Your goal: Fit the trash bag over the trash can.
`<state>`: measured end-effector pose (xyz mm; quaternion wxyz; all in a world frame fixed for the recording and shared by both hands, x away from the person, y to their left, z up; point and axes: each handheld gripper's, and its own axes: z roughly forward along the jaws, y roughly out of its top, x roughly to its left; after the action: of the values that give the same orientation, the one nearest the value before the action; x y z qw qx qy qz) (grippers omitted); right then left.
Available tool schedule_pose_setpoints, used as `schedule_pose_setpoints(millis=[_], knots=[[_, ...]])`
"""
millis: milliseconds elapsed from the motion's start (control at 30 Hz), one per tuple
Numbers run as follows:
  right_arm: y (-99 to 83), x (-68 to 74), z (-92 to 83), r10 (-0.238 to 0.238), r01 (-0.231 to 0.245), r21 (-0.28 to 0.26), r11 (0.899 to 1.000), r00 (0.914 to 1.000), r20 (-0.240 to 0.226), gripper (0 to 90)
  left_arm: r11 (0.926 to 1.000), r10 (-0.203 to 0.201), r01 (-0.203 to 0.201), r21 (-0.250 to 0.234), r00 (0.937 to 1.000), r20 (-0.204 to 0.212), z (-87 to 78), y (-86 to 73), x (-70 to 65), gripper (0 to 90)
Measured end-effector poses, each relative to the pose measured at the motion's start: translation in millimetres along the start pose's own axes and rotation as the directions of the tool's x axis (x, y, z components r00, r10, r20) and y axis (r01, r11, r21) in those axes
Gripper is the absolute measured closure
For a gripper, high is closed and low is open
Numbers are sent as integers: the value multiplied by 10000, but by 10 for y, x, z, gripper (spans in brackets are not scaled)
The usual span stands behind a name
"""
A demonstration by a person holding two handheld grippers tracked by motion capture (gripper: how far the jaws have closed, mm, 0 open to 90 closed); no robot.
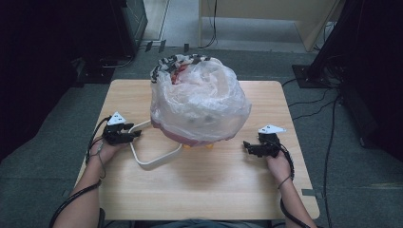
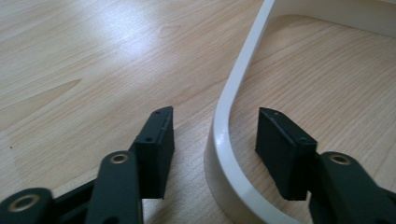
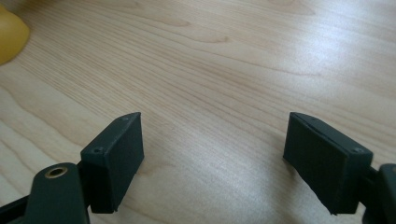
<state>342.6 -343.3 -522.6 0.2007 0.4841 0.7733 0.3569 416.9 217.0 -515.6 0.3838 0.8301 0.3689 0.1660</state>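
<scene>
Step in hand: the left gripper (image 1: 129,135) straddles the white handle (image 2: 223,135) of the basket (image 1: 199,138); judged from this, the grasp on the handle is about to be made, not yet made.
Left jaws: roughly half open, one pad on each side of the handle strip, a gap showing on both sides, so nothing is gripped yet.
Right jaws: the right gripper (image 1: 250,148) stands wide open over bare bench (image 3: 224,60), holding nothing.
Where things lie: the basket sits at the bench centre; its handle lies flat on the wood toward 8 o'clock; the right gripper waits at 4 o'clock of the basket.
Done: both grippers are brought low beside the basket.
Left: closing on the handle, then whatever lifting or moving follows.
Plastic bag (image 1: 199,97): thin, translucent, crinkled, domed over the basket's contents, reddish things dimly visible inside.
Handle: smooth, glossy, flat white band, bent in a rounded loop.
Bench (image 1: 142,190): pale wood grain, slight sheen.
Yellow piece (image 3: 10,37): rounded, smooth, at the basket's foot.
</scene>
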Motion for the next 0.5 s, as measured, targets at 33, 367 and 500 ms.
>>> schedule_pose_setpoints(millis=[33, 367, 500], knots=[[5, 6, 9, -113, 113, 33, 9999, 9999, 39, 193, 10000, -17, 17, -3, 10000, -17, 0, 0, 5, 493], [20, 3, 32, -6, 5, 155, 9999, 9999, 100, 144, 9999, 35, -34, -94, 9999, 167, 11, 13, 9, 668], [21, 3, 33, 7, -9, 168, 9999, 9999, 118, 141, 9999, 90, -87, -97, 9995, 308, 12, 14, 8, 719]])
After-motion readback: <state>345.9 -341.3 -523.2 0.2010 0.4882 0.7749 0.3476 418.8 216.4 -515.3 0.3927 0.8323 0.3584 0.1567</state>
